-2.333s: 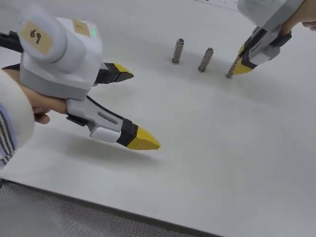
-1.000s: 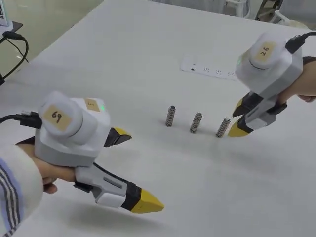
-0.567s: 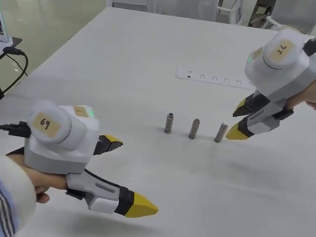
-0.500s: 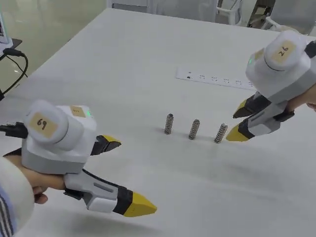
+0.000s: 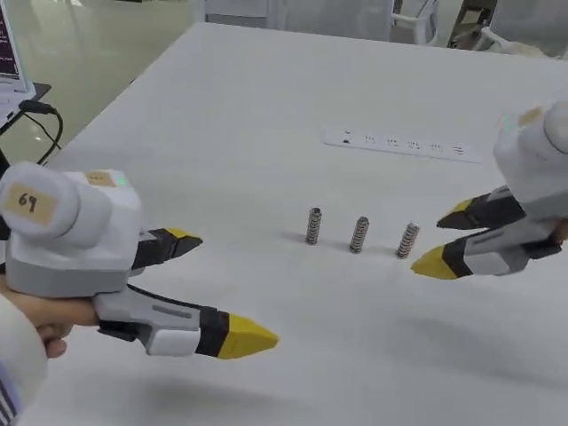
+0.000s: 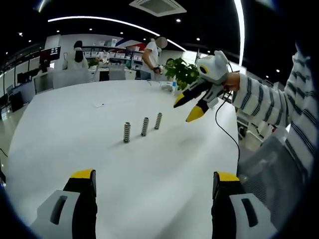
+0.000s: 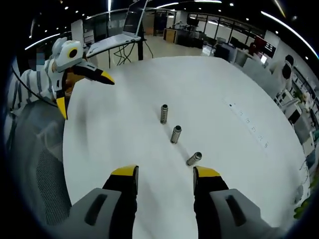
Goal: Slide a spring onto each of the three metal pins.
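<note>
springs: three, standing upright in a short, evenly spaced row out on the counter [image 5: 222, 133], apart from one another
row order in the head view: left-hand spring [image 5: 313, 226], middle spring [image 5: 359, 234], right-hand spring [image 5: 408, 240]
springs against right claw [image 5: 428, 245]: the right-hand spring stands just beside the lower yellow tip; in the right gripper view it sits a little ahead of the gap between the jaws, with bare counter between, not touching
springs against left claw [image 5: 237, 287]: well apart; the row lies ahead of it, across open counter, and in the left gripper view sits far beyond the two tips
right claw state: released, jaws parted, nothing between them
left claw state: released, jaws spread wide, nothing between them
claws counted: two, each with two yellow-tipped jaws, each held in a hand
claws to each other: well apart, one on each side of the row, tips pointing inward toward the springs
power strip [image 5: 404, 145]: one, white, lying flat beyond the row, well apart from it
cable [image 5: 40, 120]: one, black, hanging off the counter's far left edge
</note>
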